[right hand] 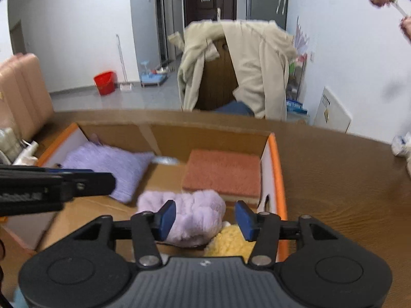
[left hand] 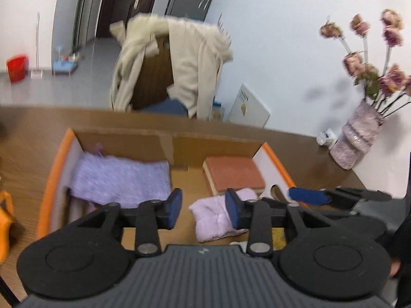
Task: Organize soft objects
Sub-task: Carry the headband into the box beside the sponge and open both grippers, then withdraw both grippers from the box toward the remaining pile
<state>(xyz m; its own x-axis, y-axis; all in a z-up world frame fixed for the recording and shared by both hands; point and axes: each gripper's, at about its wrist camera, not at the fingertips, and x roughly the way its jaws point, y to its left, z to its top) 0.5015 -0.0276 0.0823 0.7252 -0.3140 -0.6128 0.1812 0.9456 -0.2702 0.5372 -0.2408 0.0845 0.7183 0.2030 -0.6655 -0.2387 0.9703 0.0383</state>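
Observation:
An open cardboard box with an orange rim (left hand: 278, 164) (right hand: 278, 174) sits on the wooden table. Inside it lie a purple knitted cloth (left hand: 120, 179) (right hand: 108, 166) at the left, an orange-red pad (left hand: 235, 175) (right hand: 223, 172) at the right, a fluffy lilac cloth (left hand: 210, 218) (right hand: 197, 213) at the front, and a yellow fluffy piece (right hand: 231, 241) beside it. My left gripper (left hand: 204, 206) hangs open over the lilac cloth, its pads not pressing on it. My right gripper (right hand: 205, 218) is open above the same cloth, which lies loose under its left pad.
A vase of dried flowers (left hand: 357, 141) stands at the table's far right by the wall. A chair draped with a beige coat (left hand: 179, 64) (right hand: 244, 69) stands behind the table. Bottles (right hand: 15, 143) crowd the left edge. A white crumpled item (right hand: 400, 143) lies at the right.

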